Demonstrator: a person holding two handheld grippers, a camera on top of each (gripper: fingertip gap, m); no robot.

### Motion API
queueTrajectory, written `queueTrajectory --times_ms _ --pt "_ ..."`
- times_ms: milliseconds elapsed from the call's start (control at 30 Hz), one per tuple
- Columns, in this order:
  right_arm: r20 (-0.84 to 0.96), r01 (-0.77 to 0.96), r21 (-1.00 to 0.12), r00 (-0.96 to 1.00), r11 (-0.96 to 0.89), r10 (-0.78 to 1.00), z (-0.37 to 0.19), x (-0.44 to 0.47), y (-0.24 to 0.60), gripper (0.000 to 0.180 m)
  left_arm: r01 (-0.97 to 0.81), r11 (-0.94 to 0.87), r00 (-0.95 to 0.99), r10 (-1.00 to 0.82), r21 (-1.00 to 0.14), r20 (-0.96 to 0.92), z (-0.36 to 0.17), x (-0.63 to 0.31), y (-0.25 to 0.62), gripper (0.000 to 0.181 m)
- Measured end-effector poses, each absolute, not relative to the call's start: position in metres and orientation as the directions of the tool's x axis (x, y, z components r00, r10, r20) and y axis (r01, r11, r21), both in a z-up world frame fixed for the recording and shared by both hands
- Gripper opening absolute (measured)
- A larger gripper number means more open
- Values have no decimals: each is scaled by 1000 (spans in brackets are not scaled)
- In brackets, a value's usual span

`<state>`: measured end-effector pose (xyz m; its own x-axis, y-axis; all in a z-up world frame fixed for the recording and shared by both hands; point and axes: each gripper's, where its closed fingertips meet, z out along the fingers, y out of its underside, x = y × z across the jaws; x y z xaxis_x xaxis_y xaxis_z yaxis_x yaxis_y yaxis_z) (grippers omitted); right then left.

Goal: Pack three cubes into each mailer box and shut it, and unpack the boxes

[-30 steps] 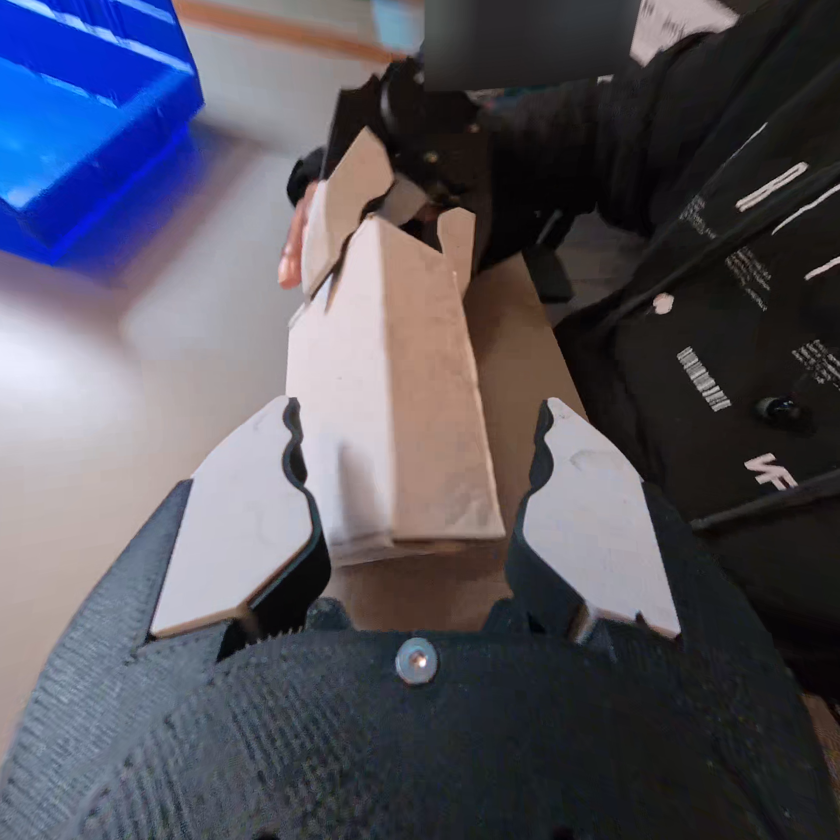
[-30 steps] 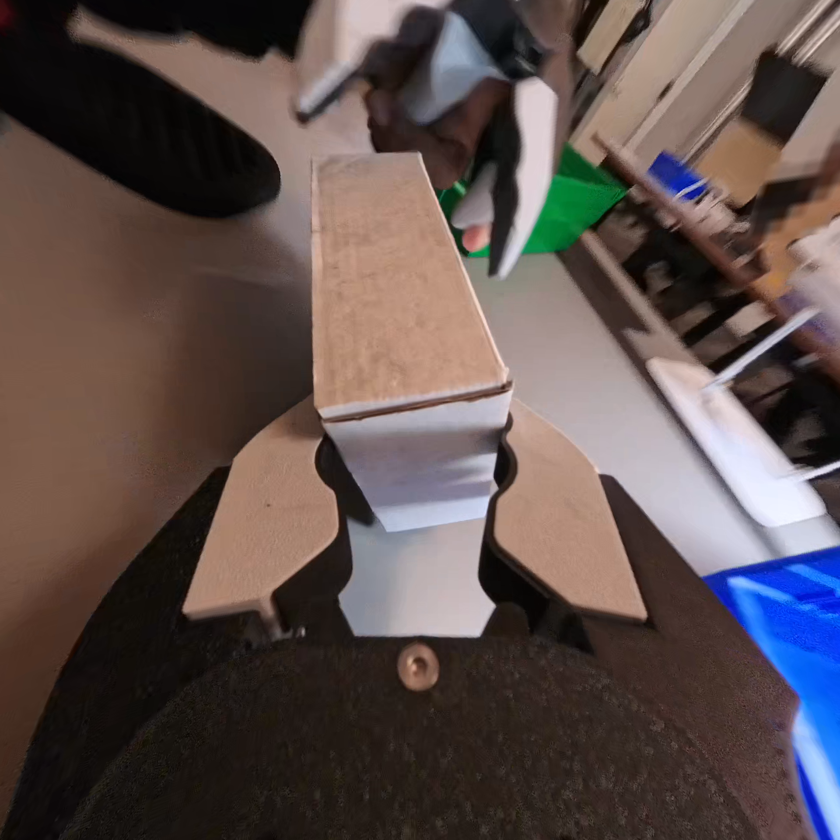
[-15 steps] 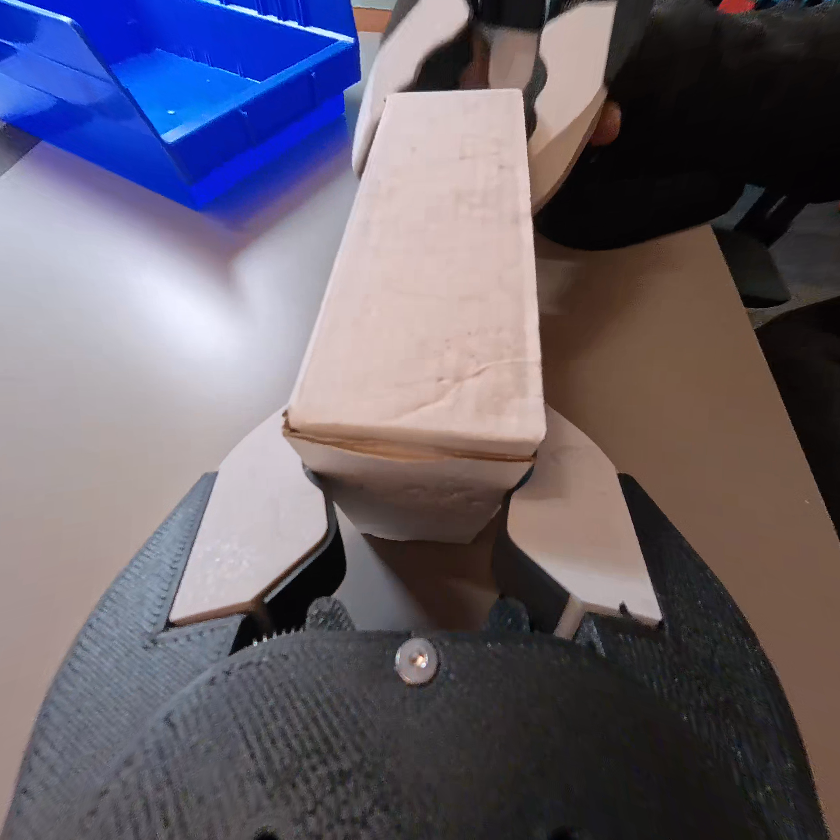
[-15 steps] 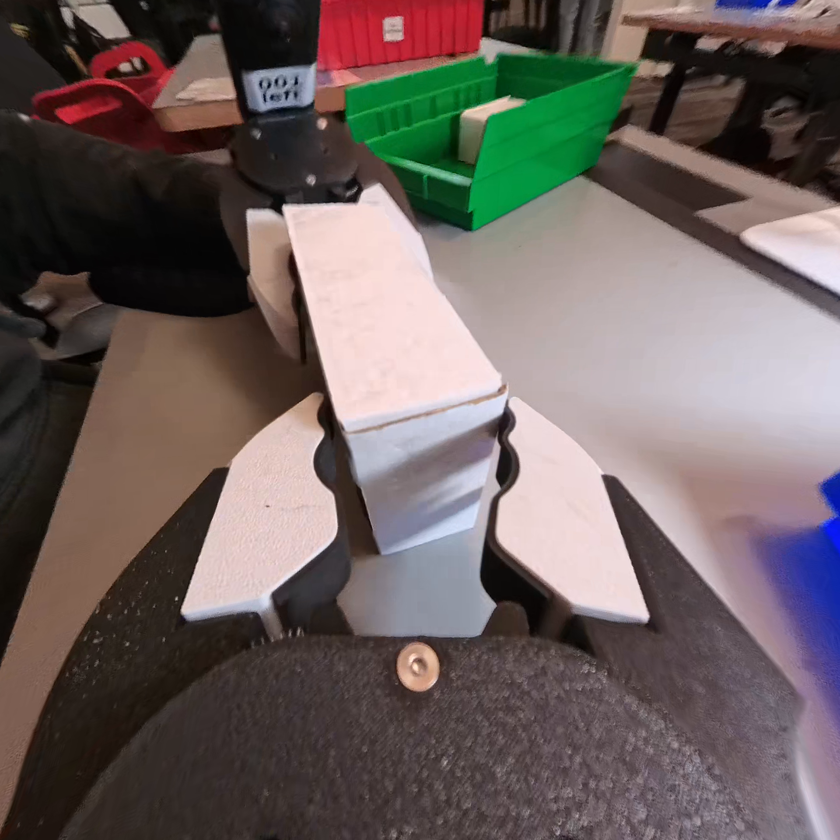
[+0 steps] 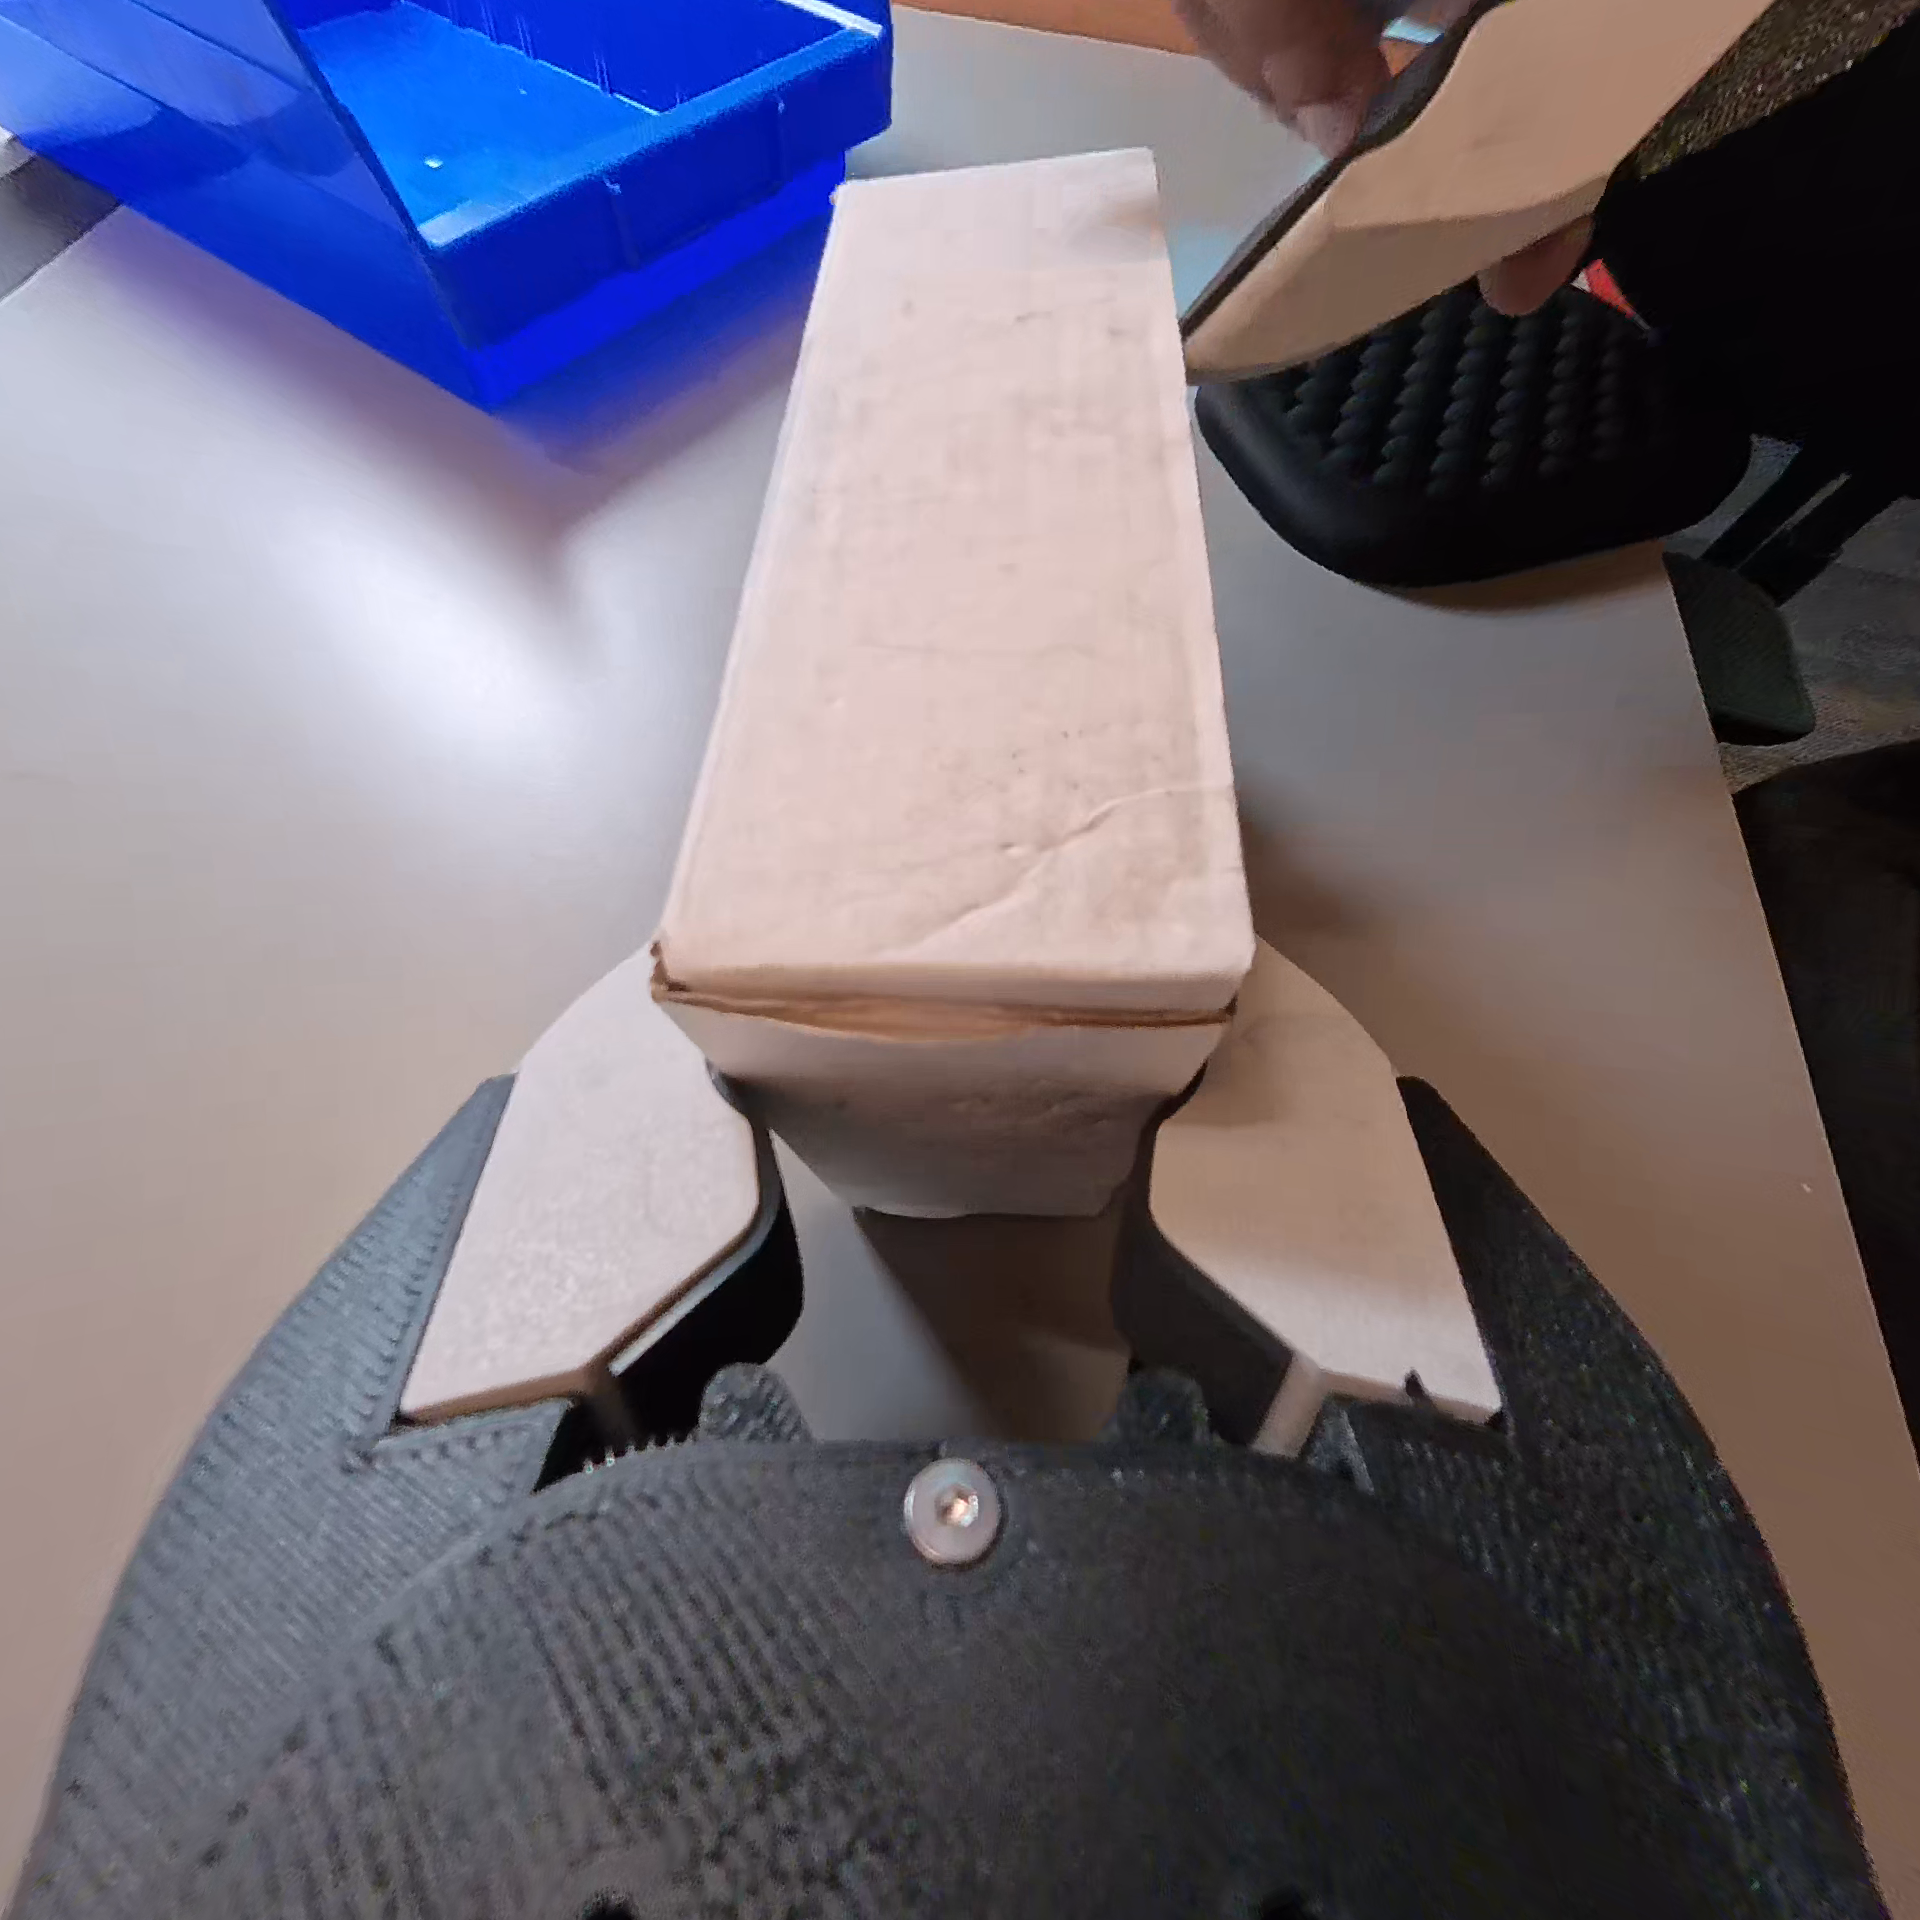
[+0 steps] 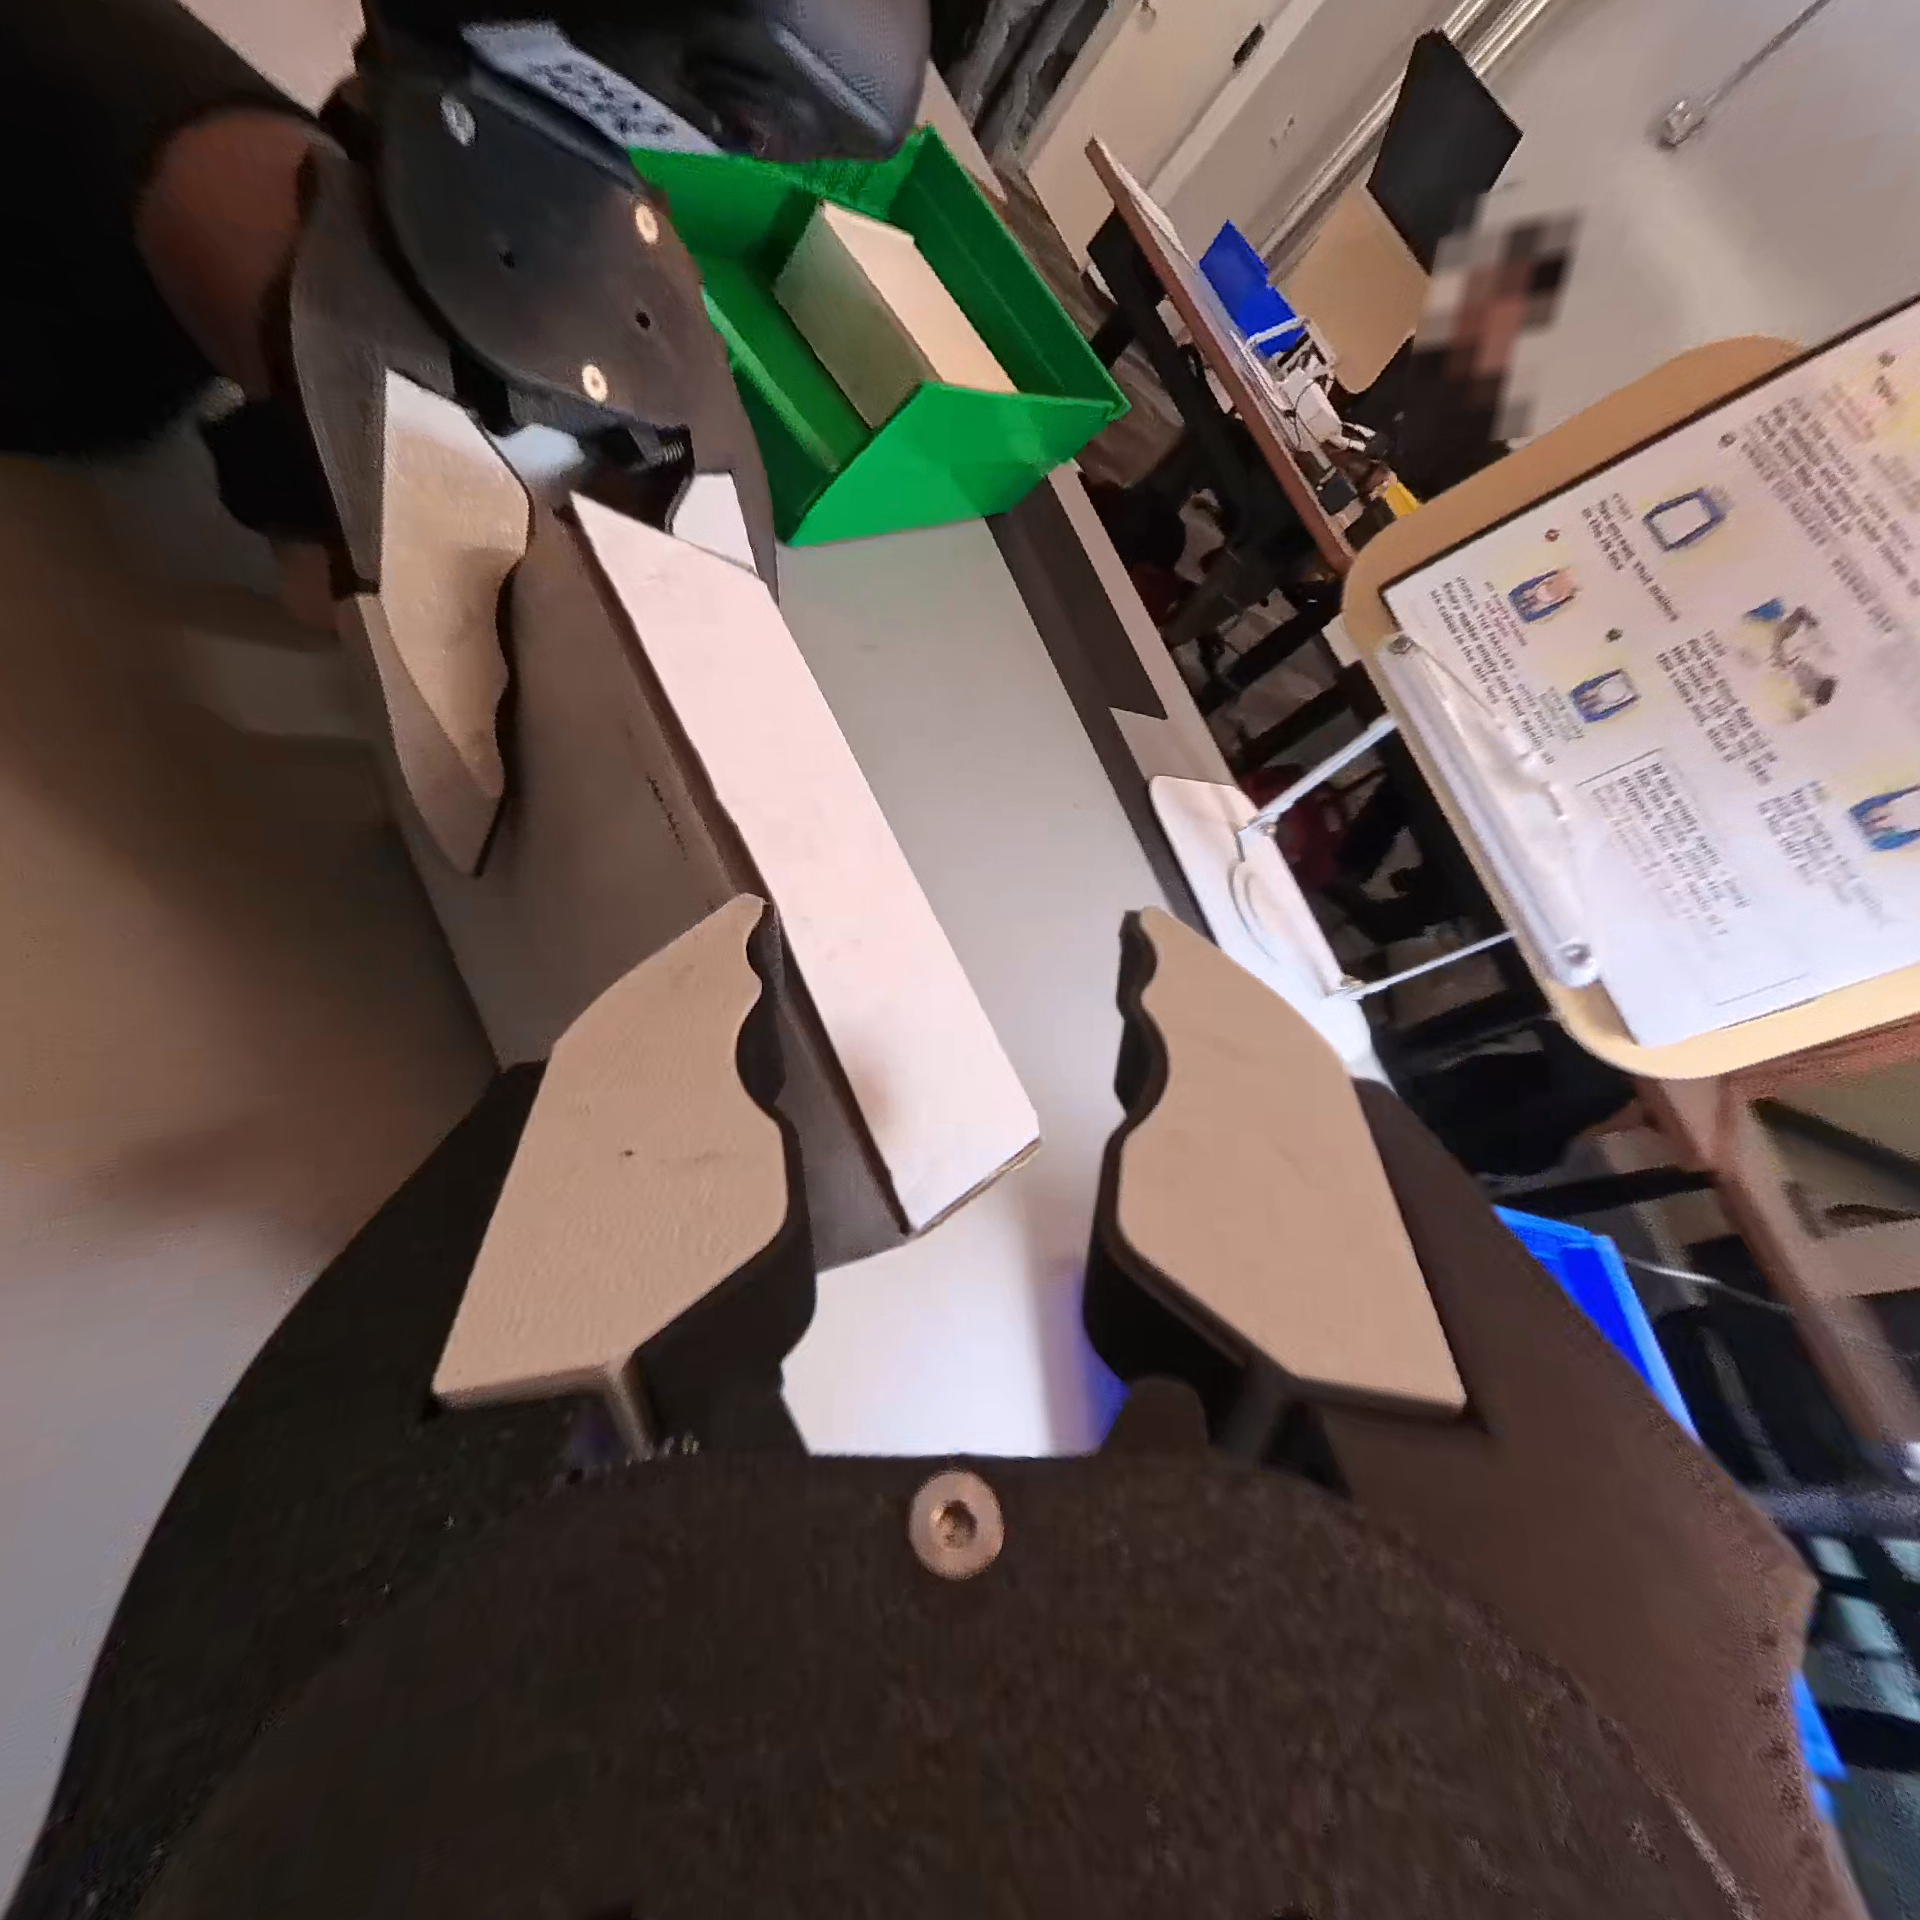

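A long closed white mailer box (image 5: 977, 623) points away from me over the grey table (image 5: 312, 831). My left gripper (image 5: 956, 1122) is shut on the box's near end. My right gripper (image 6: 945, 997) is open, and the box (image 6: 810, 852) lies against its left finger (image 6: 644, 1132) without being gripped. In the left wrist view the right gripper (image 5: 1455, 177) hovers beside the box's far end, clear of it. In the right wrist view the left gripper (image 6: 447, 623) clamps the box's far end. No cubes show.
A blue bin (image 5: 468, 156) stands at the far left of the table. A green bin (image 6: 935, 447) holding another white box (image 6: 894, 301) stands farther along. An instruction sheet on a stand (image 6: 1662, 675) and a white plate (image 6: 1247, 894) are at the right.
My right gripper has opened, let go of the box's end and drawn off to the side, tilted. My left gripper stays shut on the other end.
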<state>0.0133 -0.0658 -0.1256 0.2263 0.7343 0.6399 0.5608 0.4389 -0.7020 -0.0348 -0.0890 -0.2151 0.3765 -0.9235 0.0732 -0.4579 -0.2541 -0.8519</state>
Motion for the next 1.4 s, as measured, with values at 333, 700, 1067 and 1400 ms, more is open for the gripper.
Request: queueTrajectory --times_ms 333,700,1067,1400 --pt "832 671 -454 83 587 548 -122 -5 -67 45 -438 -346 380 -908 -830 178 -215 -39 -92 74" --pt "892 736 -196 -141 648 430 -131 -21 -67 25 -489 -304 416 -905 -817 88 -219 -42 -90 74" --pt "826 715 -255 -189 651 531 -134 -28 -73 2 -521 -177 404 -913 -835 -58 -215 -49 -86 73" --pt "545 736 -456 -214 501 810 -112 -20 -81 2 -618 157 370 -807 -770 -461 -206 -51 -76 74"
